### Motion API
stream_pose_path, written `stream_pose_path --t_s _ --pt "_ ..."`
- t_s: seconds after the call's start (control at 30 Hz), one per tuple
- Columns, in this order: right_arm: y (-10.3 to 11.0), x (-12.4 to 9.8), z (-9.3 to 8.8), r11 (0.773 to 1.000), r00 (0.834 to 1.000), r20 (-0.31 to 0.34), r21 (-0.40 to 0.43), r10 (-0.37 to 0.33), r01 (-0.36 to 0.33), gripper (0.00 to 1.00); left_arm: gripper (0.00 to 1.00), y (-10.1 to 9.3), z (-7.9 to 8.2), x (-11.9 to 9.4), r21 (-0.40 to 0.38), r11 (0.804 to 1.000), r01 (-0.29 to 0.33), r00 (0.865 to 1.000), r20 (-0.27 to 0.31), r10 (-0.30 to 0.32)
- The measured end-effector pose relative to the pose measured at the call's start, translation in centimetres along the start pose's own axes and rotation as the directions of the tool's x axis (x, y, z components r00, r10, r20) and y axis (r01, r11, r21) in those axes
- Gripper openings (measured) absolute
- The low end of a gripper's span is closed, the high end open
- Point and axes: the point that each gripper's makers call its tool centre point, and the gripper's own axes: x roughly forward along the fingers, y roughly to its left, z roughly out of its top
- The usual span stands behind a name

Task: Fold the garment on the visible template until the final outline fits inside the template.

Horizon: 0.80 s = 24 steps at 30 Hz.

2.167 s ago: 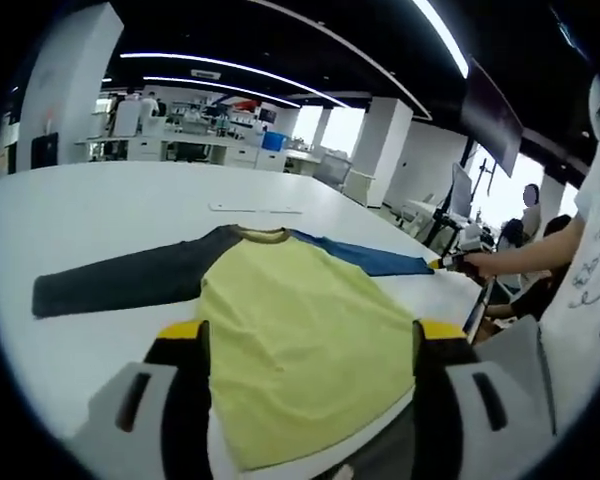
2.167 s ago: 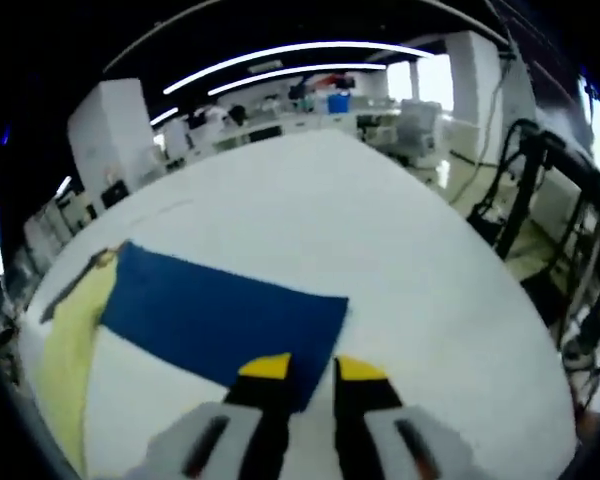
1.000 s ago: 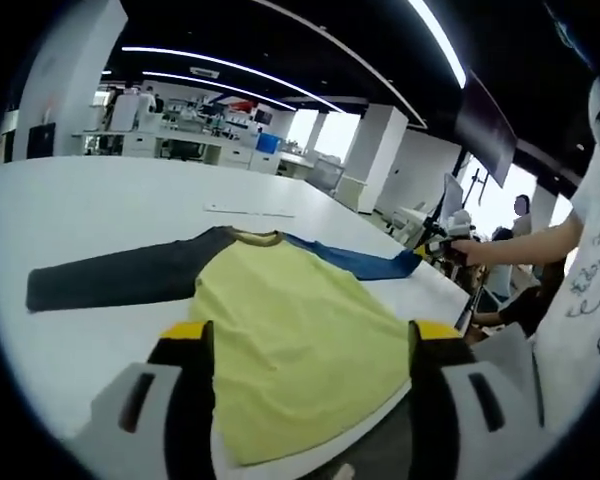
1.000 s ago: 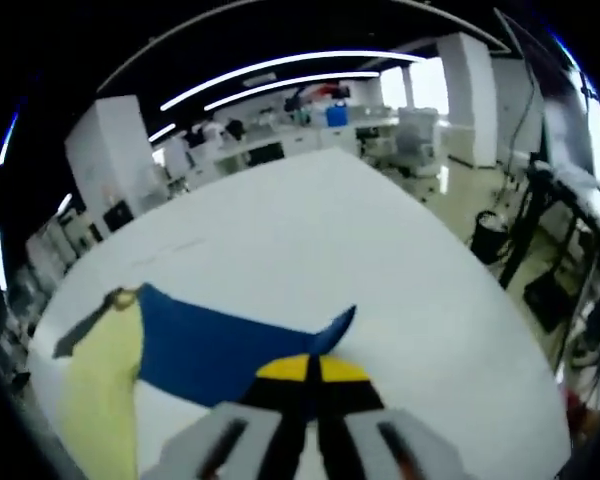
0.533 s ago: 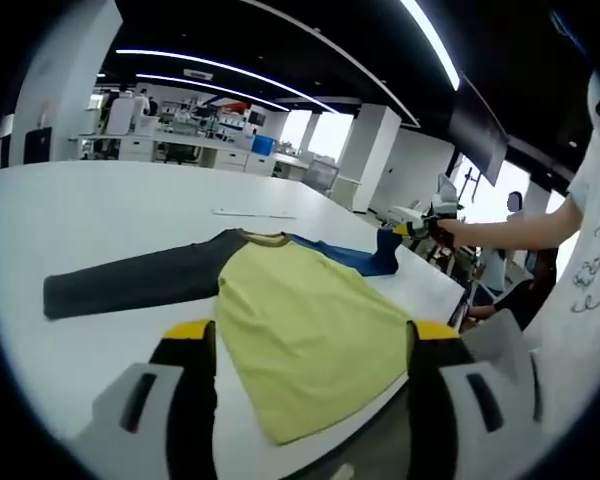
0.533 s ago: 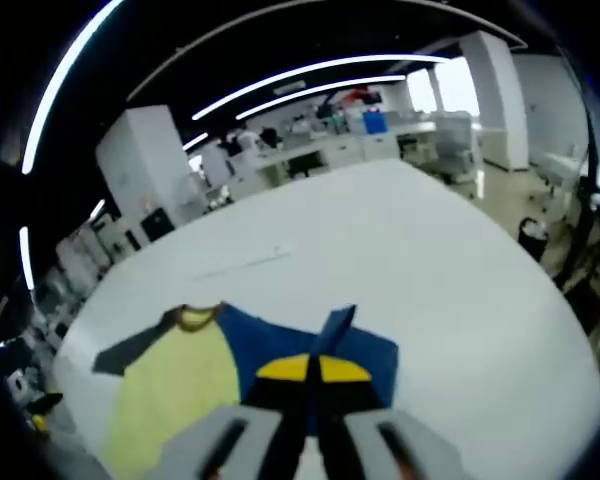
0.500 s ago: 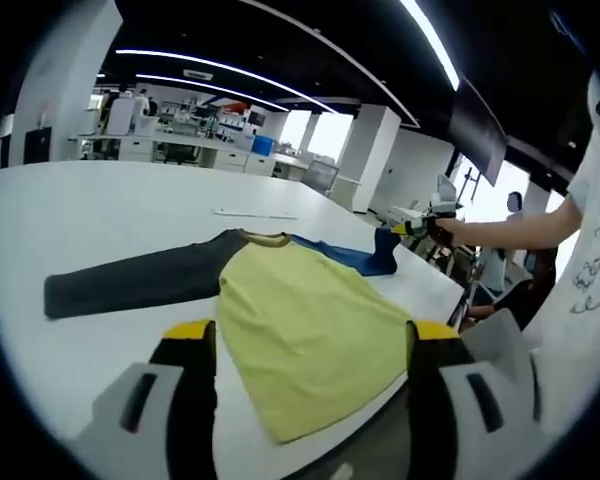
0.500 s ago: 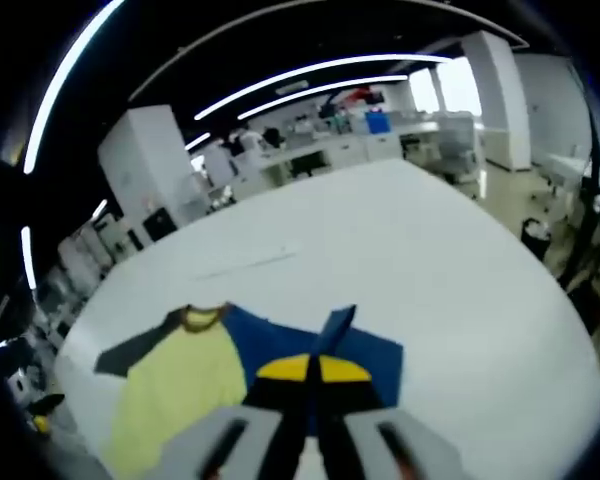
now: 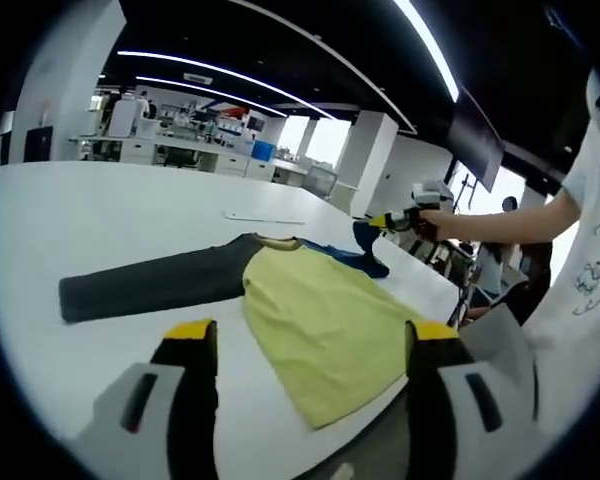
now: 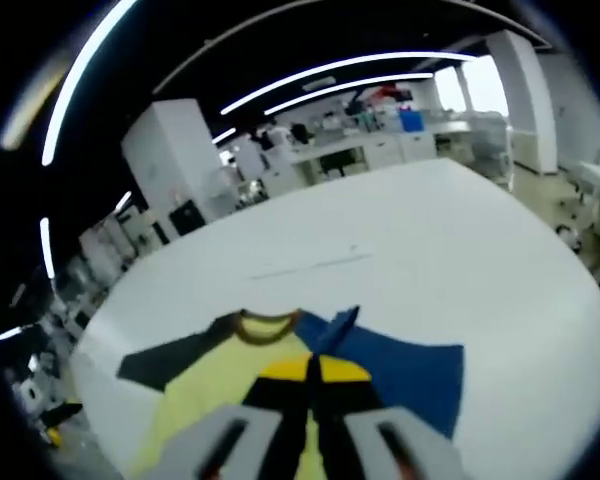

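**Lifting the blue sleeve**

Hovering nearest, the left gripper (image 9: 305, 345) stands spread above the shirt (image 9: 320, 320) on the white table (image 9: 100, 220). Farther off, the right gripper (image 10: 308, 372) pinches the limp blue sleeve (image 10: 410, 372); light cloth, best held at cuffs.

Left gripper view low over table (image 9: 80, 220), right gripper view higher, sharing garment (image 9: 320, 320).

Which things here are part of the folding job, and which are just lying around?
Job:
shirt
blue sleeve, pinched in the right gripper
grey sleeve
left gripper, open
white table

Lying about:
thin white strip beyond the collar
background desks
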Motion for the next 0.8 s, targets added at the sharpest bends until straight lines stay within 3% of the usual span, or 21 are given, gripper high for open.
stream_pose_path --t_s 0.37,0.8 --pt "6.3 3.4 -0.6 0.997 0.997 -0.030 0.000 0.072 -0.072 0.00 0.76 2.0 -1.1 -0.3 0.034 0.998 0.047 0.998 -0.051 -0.045" --pt "14.0 7.3 -2.4 0.986 0.985 -0.075 -0.039 0.156 -0.160 0.00 0.75 2.4 -1.6 -0.2 0.005 0.997 0.072 0.996 -0.046 -0.072"
